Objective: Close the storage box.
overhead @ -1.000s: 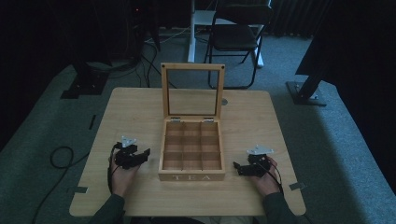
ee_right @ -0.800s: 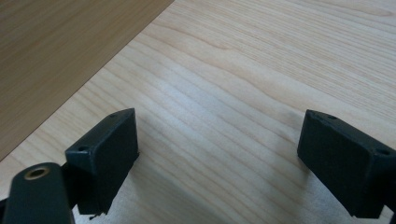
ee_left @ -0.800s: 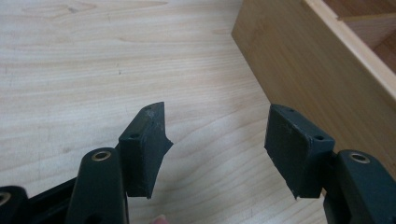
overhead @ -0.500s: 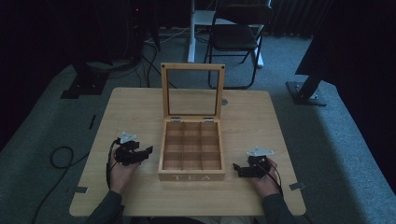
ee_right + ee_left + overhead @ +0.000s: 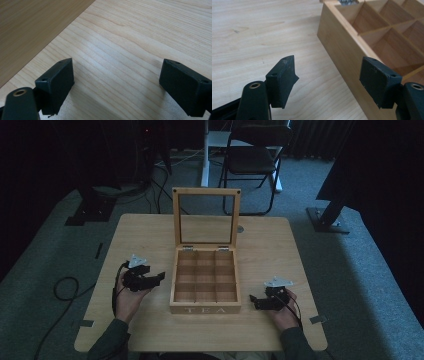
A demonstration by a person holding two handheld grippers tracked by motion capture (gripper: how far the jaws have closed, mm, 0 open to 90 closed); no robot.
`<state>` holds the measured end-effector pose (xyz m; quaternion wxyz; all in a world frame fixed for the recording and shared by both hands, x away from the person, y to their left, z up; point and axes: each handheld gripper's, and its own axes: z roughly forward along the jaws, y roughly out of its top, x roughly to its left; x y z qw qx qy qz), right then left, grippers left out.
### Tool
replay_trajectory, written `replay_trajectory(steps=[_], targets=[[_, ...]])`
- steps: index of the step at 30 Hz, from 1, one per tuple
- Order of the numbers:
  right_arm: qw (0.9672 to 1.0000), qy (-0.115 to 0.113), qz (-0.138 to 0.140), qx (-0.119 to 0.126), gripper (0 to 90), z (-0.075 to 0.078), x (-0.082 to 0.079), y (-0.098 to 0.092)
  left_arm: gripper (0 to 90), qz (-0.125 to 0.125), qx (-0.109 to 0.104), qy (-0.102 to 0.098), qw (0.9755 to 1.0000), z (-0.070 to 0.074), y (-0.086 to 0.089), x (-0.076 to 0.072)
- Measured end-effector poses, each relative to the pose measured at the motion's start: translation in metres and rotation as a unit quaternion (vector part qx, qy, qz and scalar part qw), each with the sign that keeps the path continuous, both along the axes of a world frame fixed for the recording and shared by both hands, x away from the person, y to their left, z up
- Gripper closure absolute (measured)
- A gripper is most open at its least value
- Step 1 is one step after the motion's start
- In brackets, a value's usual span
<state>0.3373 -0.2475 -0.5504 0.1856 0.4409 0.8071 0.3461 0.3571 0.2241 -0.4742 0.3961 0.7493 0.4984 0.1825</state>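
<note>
High view: tea box (image 5: 205, 285) lies between both grippers' spread, empty fingers (image 5: 159, 276)

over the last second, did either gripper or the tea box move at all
Barely anything changed. The left gripper and the right gripper sit about where they were on either side of the tea box, both with jaws open and holding nothing. Any shift of the hands is too slight to call. The box has not moved on the table, and its glass lid is upright as before.
</note>
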Motion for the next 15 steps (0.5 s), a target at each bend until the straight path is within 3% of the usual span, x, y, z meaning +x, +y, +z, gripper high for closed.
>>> replay_trajectory(steps=[10,14,15], targets=[[1.0,0.0,0.0,0.0,12.1,0.0,0.001,0.0,29.7,-0.004,-0.036,-0.025,0.999,0.033,0.002,0.011],[1.0,0.0,-0.001,0.0,12.1,0.0,0.001,0.0,29.6,-0.003,-0.038,-0.032,0.9987,0.039,0.002,0.014],[1.0,0.0,-0.005,0.001,12.1,0.0,0.001,0.001,29.5,-0.003,-0.045,-0.035,0.9984,0.047,0.004,0.021]])
